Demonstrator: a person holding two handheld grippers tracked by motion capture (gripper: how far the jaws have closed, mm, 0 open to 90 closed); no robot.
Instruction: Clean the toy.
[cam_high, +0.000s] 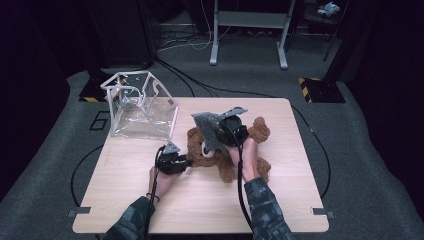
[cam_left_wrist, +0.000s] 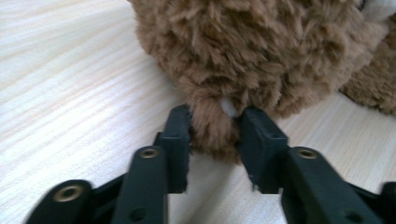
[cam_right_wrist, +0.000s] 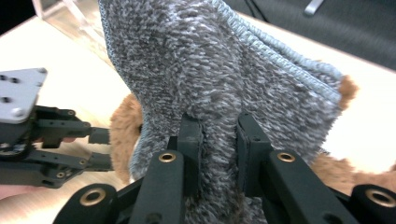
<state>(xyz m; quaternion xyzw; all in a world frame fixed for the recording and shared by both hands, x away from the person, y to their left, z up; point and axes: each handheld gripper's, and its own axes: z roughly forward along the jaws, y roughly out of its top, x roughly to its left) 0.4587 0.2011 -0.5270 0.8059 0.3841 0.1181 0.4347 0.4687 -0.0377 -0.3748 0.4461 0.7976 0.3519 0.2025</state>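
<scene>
Two grippers grip soft, light things: left gripper (cam_left_wrist: 215, 135) pinches the teddy bear's (cam_left_wrist: 261, 51) paw, right gripper (cam_right_wrist: 218, 140) clamps the floppy grey knit garment (cam_right_wrist: 219, 70).

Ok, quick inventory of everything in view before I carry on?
teddy bear: one, brown, lying mid-table
cloth: one, grey knit, lifted above the bear
clear box: one, transparent with white edges, table's far left corner
table: one, light wood
cables: several, black, on the grey floor
frame legs: two, grey, beyond the table
left gripper: one, black, pinching a tuft of the bear's fur
right gripper: one, black, clamped on the cloth
forearms: two, camouflage sleeves, near edge
</scene>
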